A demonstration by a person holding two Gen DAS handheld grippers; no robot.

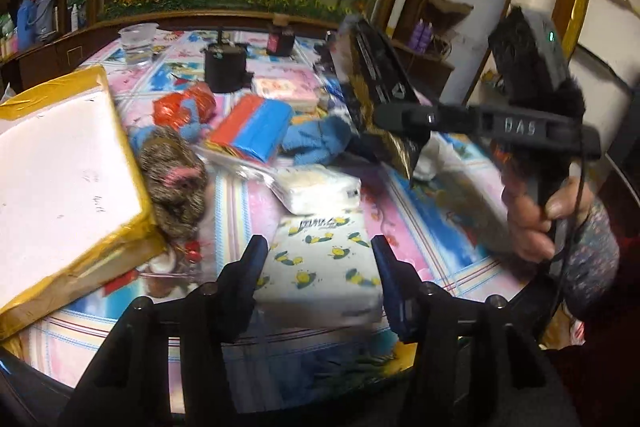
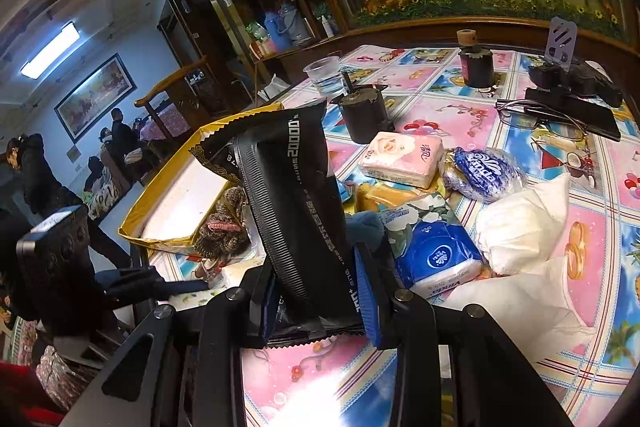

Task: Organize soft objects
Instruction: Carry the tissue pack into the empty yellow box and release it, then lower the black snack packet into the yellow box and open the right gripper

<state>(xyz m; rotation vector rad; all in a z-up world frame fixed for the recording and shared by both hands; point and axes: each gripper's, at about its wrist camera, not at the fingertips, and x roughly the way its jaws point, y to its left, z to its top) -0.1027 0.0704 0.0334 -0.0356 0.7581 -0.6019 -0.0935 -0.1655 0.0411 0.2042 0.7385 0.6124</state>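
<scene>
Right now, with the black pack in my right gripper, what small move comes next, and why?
Probably carry the black pack left toward the yellow-edged box: the right gripper is shut on it and holds it off the table, and the box sits open just beyond it.

Right gripper jaws clamped on black packet, held above patterned table, tissue packs beside

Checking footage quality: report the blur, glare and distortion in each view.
Left wrist view: motion smear on the right gripper and its black pouch; fisheye bends the table edge.
Right wrist view: sharper; glare whites out the tablecloth below the gripper.
</scene>
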